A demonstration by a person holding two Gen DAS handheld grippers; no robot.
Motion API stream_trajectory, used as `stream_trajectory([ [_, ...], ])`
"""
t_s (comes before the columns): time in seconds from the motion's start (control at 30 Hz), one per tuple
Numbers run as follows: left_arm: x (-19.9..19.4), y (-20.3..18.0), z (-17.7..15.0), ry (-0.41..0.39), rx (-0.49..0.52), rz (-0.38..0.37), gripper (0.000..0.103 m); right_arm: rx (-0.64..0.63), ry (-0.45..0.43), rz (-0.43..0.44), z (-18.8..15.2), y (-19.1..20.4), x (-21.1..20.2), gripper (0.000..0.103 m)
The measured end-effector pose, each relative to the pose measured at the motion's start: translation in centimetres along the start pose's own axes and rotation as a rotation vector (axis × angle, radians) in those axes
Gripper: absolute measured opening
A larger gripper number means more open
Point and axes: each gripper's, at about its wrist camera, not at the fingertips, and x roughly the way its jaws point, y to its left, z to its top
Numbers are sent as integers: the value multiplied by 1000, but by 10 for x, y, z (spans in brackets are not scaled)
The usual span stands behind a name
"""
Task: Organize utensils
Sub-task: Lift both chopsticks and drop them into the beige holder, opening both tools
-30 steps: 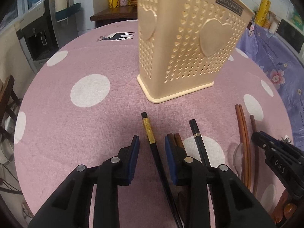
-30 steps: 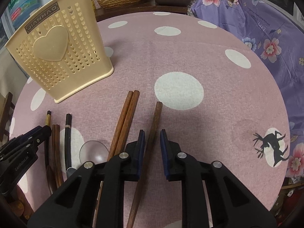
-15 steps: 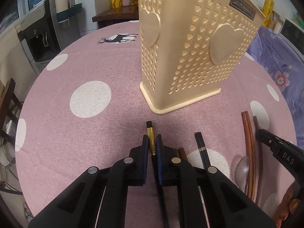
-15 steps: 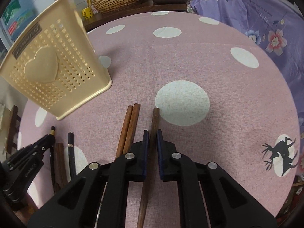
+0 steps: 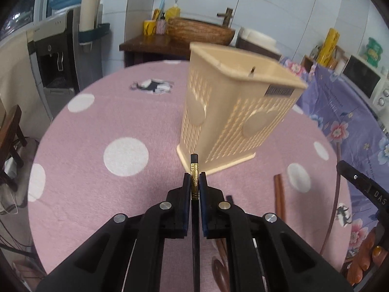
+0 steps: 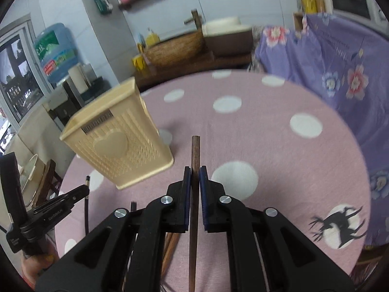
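Flanking the beige utensil basket (image 5: 233, 112), brown chopsticks (image 5: 279, 194) on the dotted tablecloth (image 5: 97, 170).

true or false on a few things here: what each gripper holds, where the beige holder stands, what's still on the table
1. The left gripper is shut on a black chopstick with a gold band. True.
2. The right gripper is open and holds nothing. False: it is shut on a dark brown chopstick.
3. The beige holder lies on its side. False: it stands upright on the pink dotted tablecloth.
4. A pair of reddish-brown chopsticks lies on the cloth. True.
5. The brown chopstick's tip is inside the holder. False: it is outside, to the holder's right in the right wrist view.
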Motion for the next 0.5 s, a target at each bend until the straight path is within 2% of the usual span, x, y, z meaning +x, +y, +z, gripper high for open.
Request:
stream_trajectory([
  [0.3, -70, 1, 27, -195, -11, -40, 8, -62, -214, -2, 22, 7, -74, 8],
  [0.5, -88, -2, 31, -252, 1, -35, 8, -93, -231, -5, 26, 13, -83, 8],
])
